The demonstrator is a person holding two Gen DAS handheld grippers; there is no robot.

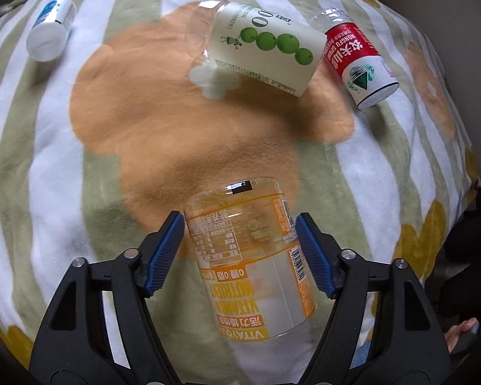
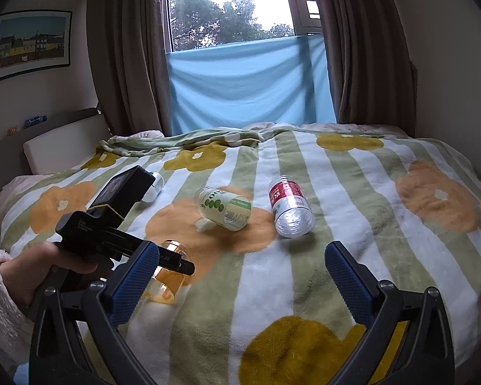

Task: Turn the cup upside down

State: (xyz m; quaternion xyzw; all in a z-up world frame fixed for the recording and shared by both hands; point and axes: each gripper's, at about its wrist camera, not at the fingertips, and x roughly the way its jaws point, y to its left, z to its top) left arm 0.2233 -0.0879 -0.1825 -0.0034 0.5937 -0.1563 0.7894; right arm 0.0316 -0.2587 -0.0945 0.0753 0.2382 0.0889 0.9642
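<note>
Your left hand-held gripper (image 1: 240,253) straddles the orange-labelled cup (image 1: 250,256) on the bed (image 1: 144,122), pads not visibly touching, so close, lift and turn it over, while your right hand-held gripper (image 2: 240,276) waits open and empty.

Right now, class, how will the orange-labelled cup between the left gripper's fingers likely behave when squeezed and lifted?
The orange-labelled cup looks like thin clear plastic and empty, so probably light and liable to dent under a firm squeeze. Its smooth round wall might slip between the left gripper pads. On the soft blanket, it may tip when set down.
</note>
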